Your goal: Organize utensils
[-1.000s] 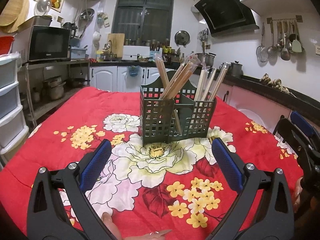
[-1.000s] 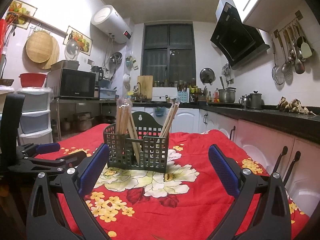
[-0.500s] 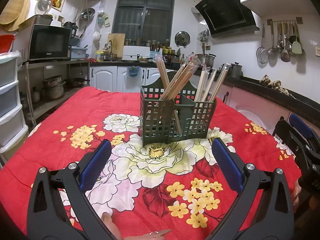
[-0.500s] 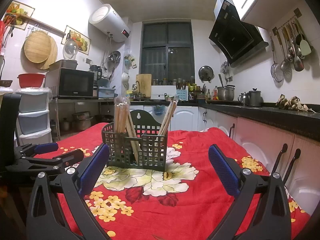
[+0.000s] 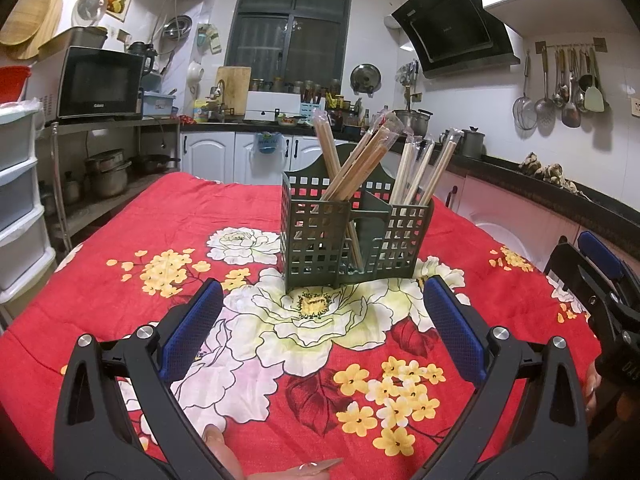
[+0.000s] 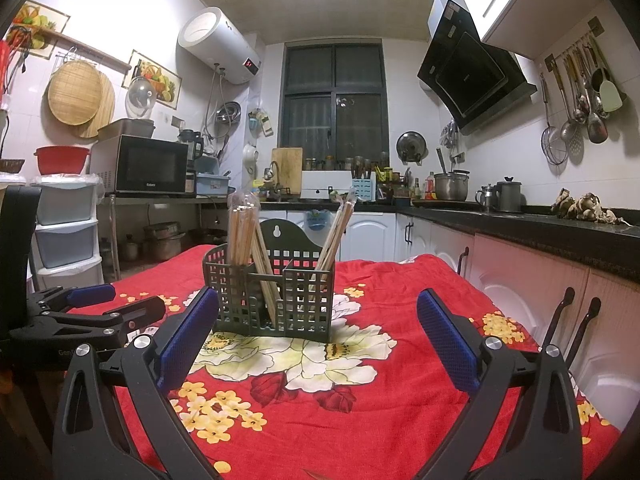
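Note:
A dark green lattice utensil holder stands on the red flowered tablecloth. It holds wrapped bundles of wooden chopsticks: several in the left compartment and several in the right compartment. My left gripper is open and empty, a little in front of the holder. My right gripper is open and empty, also short of the holder. Each gripper shows at the edge of the other's view, the right one and the left one.
The table stands in a kitchen. A black counter with pink cabinets runs along the right. A shelf with a microwave and plastic drawers stands at the left. Ladles hang on the right wall.
Both views shifted only slightly; the right gripper tilted up a little. The holder and chopsticks have not moved, and both grippers stay open.

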The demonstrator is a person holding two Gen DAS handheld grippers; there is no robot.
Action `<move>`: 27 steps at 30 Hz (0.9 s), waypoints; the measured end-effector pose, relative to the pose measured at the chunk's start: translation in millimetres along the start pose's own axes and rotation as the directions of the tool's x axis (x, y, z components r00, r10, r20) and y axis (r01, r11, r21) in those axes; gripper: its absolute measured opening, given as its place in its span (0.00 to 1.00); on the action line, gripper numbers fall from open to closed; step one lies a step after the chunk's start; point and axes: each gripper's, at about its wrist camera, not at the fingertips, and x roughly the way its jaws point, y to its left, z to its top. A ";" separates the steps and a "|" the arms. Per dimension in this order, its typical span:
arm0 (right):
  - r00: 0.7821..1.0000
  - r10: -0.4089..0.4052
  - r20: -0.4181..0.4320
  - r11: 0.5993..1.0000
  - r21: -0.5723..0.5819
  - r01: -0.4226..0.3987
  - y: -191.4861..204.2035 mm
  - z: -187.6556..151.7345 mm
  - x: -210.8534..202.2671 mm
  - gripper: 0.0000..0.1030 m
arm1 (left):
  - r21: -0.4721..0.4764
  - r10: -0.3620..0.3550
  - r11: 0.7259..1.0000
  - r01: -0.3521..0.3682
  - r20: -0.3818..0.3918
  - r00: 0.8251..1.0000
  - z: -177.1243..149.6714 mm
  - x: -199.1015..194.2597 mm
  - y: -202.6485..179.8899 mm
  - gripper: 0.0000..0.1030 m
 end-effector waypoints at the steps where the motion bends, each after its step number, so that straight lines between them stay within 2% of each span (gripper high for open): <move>1: 1.000 0.000 0.000 1.000 0.000 0.000 0.2 0.1 0.6 0.94 | 0.000 0.000 1.000 0.000 -0.001 1.000 0.0 -0.2 0.2 0.90; 27: 1.000 0.000 -0.002 1.000 0.000 0.000 -0.5 0.1 0.3 0.94 | -0.004 0.000 1.000 0.000 0.001 1.000 -0.2 -1.4 1.7 0.90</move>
